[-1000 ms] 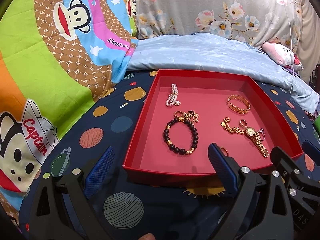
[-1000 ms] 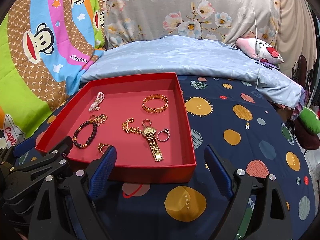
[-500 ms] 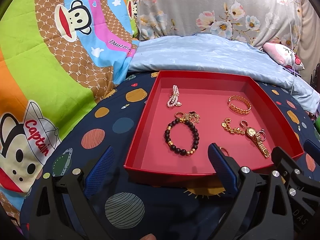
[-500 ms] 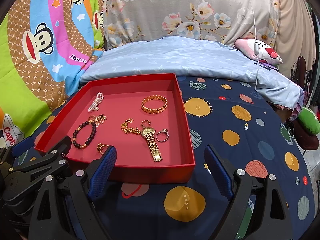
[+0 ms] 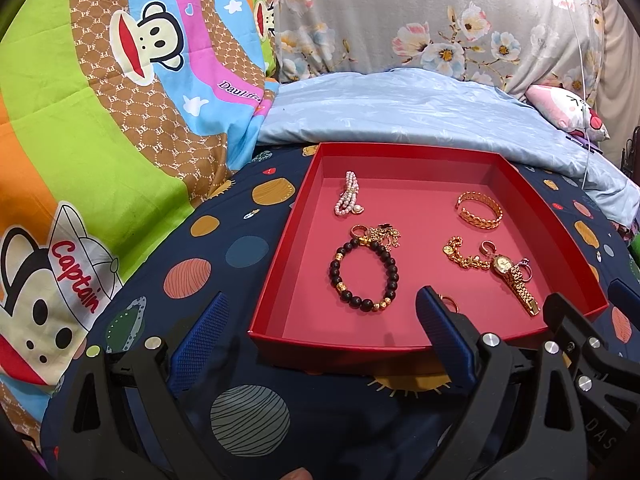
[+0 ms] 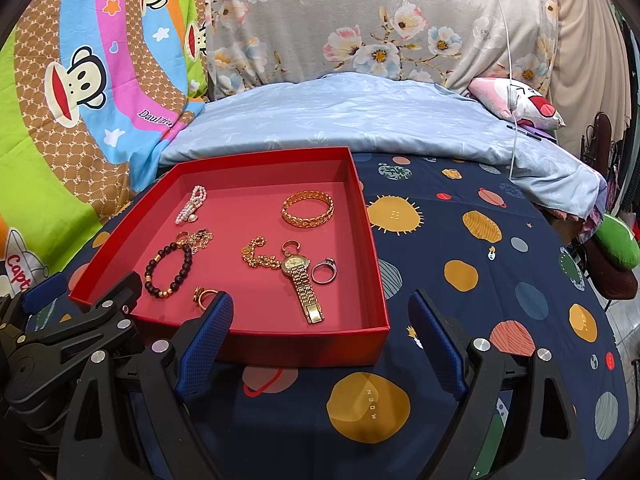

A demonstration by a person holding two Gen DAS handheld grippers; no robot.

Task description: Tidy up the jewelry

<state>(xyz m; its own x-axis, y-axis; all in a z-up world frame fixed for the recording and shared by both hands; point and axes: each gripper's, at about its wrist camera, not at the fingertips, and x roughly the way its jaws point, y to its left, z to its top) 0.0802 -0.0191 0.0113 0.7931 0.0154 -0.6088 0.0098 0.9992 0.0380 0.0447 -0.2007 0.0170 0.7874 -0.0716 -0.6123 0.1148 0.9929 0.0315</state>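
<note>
Both of your tools, left tool point(image 5: 320, 336) and right tool point(image 6: 322, 338), hang with jaws wide apart, gripping nothing, just before the red box point(image 6: 312, 346) of jewelry on the bed.

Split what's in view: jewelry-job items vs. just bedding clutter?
Job: red tray; gold watch; gold bangle; black bead bracelet; pearl bracelet; gold chain; silver ring.
Lying about: floral pillow; blue blanket; pink plush.

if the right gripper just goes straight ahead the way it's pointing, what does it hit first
Probably the near right corner of the red tray, which lies between the open right gripper pads; depth is unclear, so it might clear the wall and reach the gold watch.
</note>
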